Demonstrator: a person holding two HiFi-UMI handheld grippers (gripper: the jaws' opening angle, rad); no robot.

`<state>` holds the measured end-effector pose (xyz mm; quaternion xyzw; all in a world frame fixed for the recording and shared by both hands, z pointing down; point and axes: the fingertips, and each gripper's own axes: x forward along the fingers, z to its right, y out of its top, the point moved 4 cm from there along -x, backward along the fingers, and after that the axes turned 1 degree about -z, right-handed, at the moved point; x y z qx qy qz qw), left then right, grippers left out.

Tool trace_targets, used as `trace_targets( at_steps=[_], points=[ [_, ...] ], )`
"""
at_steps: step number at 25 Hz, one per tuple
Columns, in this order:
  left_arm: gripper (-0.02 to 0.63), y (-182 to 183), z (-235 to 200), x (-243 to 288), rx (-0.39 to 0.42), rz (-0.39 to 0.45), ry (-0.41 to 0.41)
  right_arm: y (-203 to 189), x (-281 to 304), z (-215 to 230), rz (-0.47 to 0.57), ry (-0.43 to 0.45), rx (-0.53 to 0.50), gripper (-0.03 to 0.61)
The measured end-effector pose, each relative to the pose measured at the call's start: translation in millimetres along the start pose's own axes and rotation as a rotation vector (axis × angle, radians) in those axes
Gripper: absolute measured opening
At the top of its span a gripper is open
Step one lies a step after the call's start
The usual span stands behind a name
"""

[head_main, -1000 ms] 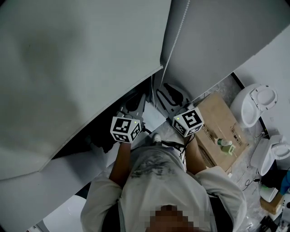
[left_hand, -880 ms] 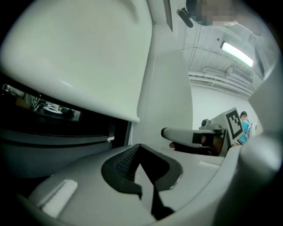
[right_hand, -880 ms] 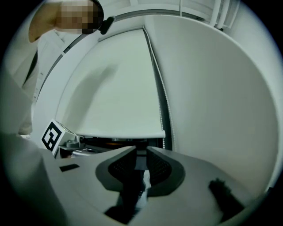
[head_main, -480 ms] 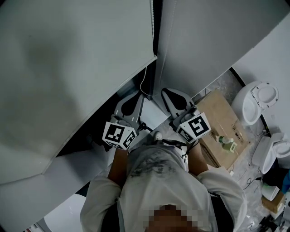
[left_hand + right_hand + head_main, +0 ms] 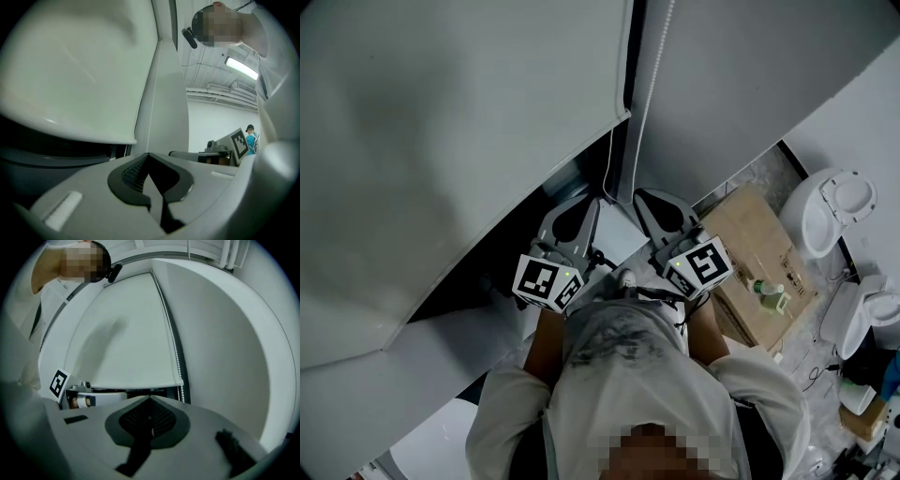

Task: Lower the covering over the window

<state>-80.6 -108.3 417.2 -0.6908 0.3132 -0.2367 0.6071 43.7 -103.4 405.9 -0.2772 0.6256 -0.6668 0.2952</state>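
A pale roller blind [image 5: 459, 141] covers most of the window, and its bottom bar [image 5: 136, 383] hangs above a dark gap. Beside the blind's edge a bead chain [image 5: 654, 66] comes down between my two grippers. My left gripper [image 5: 593, 200] points level at the window. In the left gripper view a thin strand of the chain [image 5: 149, 133] runs straight into its closed tip [image 5: 148, 154]. My right gripper [image 5: 639, 194] is level too, and its jaws [image 5: 151, 399] are shut. In the right gripper view the chain [image 5: 177, 366] hangs just right of the tip, and no grip on it shows.
A plain wall [image 5: 741, 84] stands right of the window. On the floor at the right lie a cardboard box [image 5: 750, 244] with a green bottle [image 5: 764, 298] on it and white fixtures [image 5: 830, 216]. A person in blue [image 5: 251, 138] stands far off.
The right gripper's jaws stood apart a second ago and are now together. Both grippers have shifted a little toward the window beside the chain.
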Motion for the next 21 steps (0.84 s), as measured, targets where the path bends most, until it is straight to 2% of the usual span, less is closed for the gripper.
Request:
trace_targets(
  at_steps=[21],
  points=[
    [0.005,0.2,3.3,-0.5,0.005,0.005,-0.016,-0.2,-1.2,-1.5,-0.002,-0.029,-0.011,0.015]
  ],
)
